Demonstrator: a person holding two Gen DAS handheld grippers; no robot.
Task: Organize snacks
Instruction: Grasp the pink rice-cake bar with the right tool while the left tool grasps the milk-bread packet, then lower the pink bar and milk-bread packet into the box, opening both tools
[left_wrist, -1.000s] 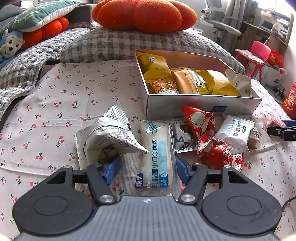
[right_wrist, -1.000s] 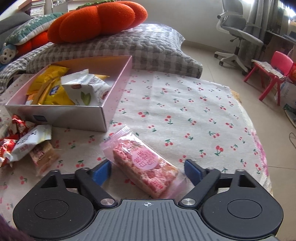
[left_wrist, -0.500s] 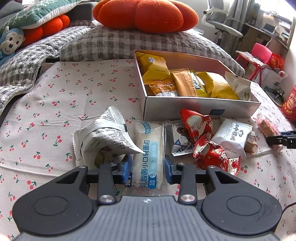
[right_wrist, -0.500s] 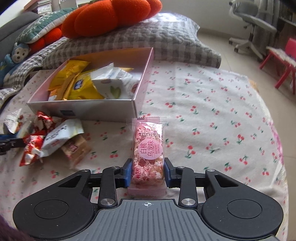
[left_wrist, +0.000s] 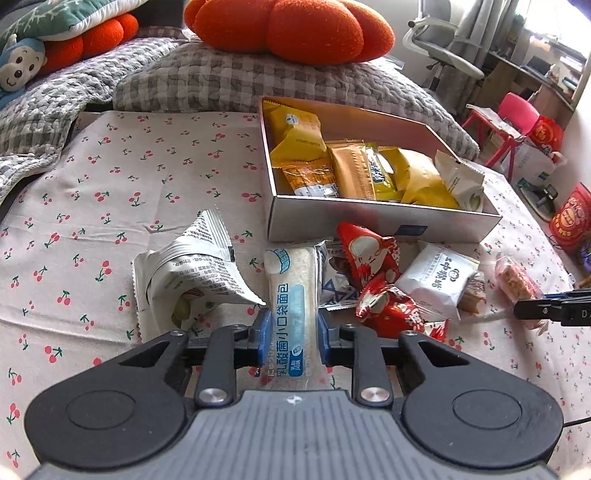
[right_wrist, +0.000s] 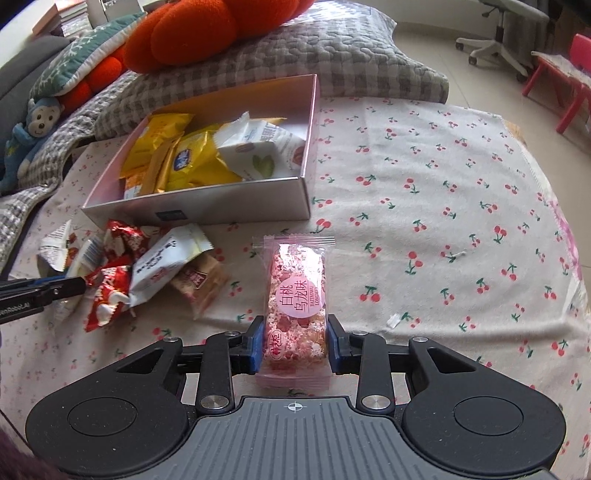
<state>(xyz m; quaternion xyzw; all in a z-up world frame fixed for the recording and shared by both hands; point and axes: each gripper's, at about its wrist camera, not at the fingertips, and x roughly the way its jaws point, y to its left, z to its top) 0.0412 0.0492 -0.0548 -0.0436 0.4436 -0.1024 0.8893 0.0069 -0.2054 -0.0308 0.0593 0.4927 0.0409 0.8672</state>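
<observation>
The right tongs (right_wrist: 295, 341) are clamping a pink-and-white puffed snack bar in a clear wrapper (right_wrist: 296, 310) by its near end, blue pads pressing both sides. The bar is pointing toward a shallow silver cardboard box (right_wrist: 236, 206), which is holding yellow and white snack packets (right_wrist: 207, 157). Left of the bar, red and white wrapped snacks (right_wrist: 140, 266) are lying in a loose heap on the cherry-print cloth (right_wrist: 443, 206). The tip of the left tongs (right_wrist: 48, 290) is reaching in beside that heap.

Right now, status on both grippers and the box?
Left gripper shut on bread packet. Right gripper shut on pink snack bar. Box open, partly filled. Loose snacks lie before it.
</observation>
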